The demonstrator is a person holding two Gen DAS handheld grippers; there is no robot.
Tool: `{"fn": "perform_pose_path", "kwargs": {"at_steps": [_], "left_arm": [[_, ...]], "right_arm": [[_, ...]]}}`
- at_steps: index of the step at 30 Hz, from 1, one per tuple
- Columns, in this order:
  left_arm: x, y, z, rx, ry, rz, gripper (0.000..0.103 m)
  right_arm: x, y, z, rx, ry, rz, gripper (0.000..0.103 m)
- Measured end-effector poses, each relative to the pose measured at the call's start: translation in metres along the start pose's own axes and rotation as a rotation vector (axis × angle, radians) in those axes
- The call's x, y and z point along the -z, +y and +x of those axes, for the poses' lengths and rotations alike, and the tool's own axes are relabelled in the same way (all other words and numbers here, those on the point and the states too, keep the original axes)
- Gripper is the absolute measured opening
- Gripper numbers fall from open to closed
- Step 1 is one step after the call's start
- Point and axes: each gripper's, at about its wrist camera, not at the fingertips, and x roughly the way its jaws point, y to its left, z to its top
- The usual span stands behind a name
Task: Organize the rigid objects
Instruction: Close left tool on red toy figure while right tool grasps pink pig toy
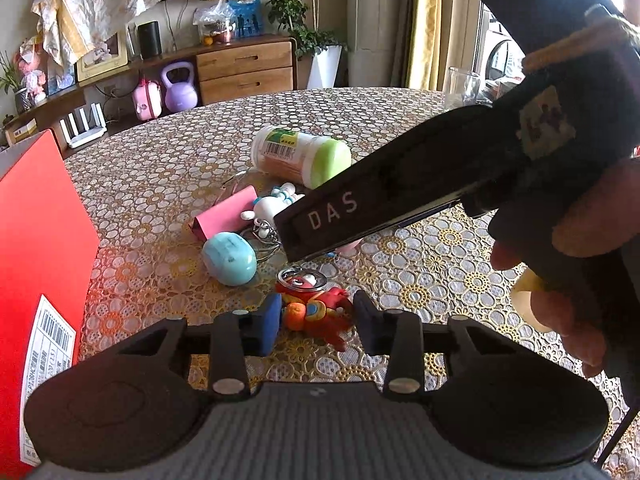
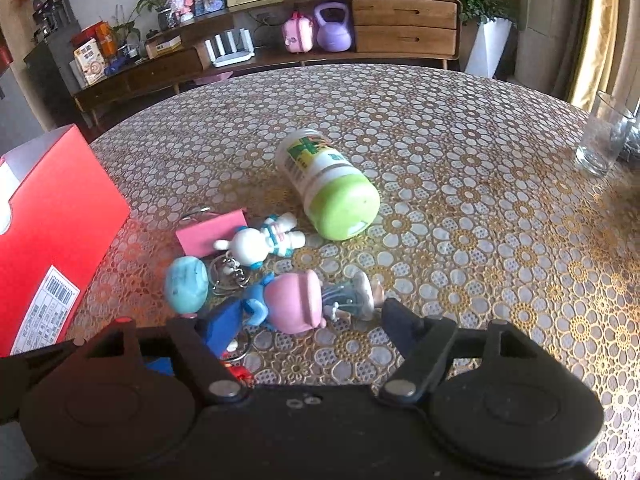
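A: Where's the red figurine (image 1: 320, 312) & which way does it lie?

B: Flat on the table (image 1: 420, 248), right betw. the left gripper (image 1: 316, 320) fingers. Its long axis runs front-to-back in the left wrist view: key ring at the far end, legs toward the camera. Blue pads (image 1: 269, 326) sit on both flanks and look to be touching it, so the left claw is clenched on it.

A: Right gripper (image 2: 304, 328)?

B: Jaws spread wide, nothing pressed. A pink-headed doll (image 2: 308, 300) lies betw. the fingers, head to the left, feet to the right, so its axis crosses the gap. No pad contact seen there.

A: Other bits?

B: A white bottle w/ green cap (image 2: 332, 192) on its side, cap toward the camera, base pointing away. A white rabbit keychain (image 2: 260, 240) near a pink binder clip (image 2: 212, 232), and a pale blue egg-shaped pod (image 2: 188, 284) just beside them. A red box (image 2: 52, 216) w/ barcode label at the left edge. A clear glass (image 2: 604, 140) stands upright far right.

A: Surface, room?

B: Round table, lace-pattern cover, gold & white flowers, glossy. Behind it a wooden sideboard (image 2: 404, 28) w/ drawers, a purple kettlebell (image 2: 332, 28), potted plants, yellow curtain.
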Motion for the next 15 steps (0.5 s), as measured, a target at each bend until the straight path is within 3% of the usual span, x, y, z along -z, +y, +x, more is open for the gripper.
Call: {"fn": "perform_pose_path", "kwargs": {"at_steps": [15], "left_arm": [[0.011,0.012,-0.028,0.005,0.010,-0.039,0.037]], "right_arm": [[0.021,-0.002,-0.047,-0.016,-0.043,0.077,0.075]]}}
